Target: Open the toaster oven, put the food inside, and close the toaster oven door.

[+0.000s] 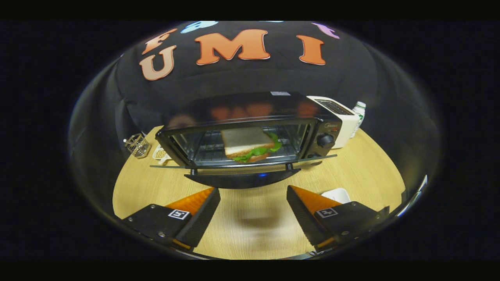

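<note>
My gripper (253, 210) hangs released at lower centre, since the sandwich (250, 145) already rests inside the toaster oven (250, 128), door (242, 166) down.

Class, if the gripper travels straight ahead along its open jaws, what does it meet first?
Probably the toaster oven's lowered door, just ahead of the open gripper; the sandwich lies beyond it. Depth is uncertain.

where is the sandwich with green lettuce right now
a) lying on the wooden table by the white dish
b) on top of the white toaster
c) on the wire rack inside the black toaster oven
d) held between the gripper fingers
c: the sandwich with green lettuce lies on the wire rack inside the black toaster oven, whose glass door hangs open, while the gripper is open with nothing between its fingers.
</note>
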{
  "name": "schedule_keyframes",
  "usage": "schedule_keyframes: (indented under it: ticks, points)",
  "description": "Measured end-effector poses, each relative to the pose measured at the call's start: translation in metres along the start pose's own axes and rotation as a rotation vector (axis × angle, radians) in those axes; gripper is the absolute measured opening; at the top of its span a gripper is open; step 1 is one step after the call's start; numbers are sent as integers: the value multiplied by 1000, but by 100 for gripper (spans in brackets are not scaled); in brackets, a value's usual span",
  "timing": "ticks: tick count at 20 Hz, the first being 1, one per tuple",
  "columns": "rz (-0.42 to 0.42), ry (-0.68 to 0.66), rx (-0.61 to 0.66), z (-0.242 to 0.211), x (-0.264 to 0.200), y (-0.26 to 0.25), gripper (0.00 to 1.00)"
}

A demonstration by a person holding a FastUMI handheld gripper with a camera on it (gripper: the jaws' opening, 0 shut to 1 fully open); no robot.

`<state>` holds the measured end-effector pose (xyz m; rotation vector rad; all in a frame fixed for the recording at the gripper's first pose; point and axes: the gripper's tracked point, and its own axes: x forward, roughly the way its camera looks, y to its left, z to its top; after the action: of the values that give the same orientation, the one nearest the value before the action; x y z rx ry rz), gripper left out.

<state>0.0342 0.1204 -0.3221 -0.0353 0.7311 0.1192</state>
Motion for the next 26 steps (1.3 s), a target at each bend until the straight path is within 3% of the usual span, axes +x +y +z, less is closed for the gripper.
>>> schedule_keyframes:
  ticks: [10, 16, 21, 26]
  points:
    - [-10, -72, -21, 53, 25, -6, 100]
    - [-2, -68, -37, 54, 25, -3, 100]
    - [-10, -112, -20, 61, 3, -9, 100]
    - [-33, -200, 6, 97, -27, -23, 100]
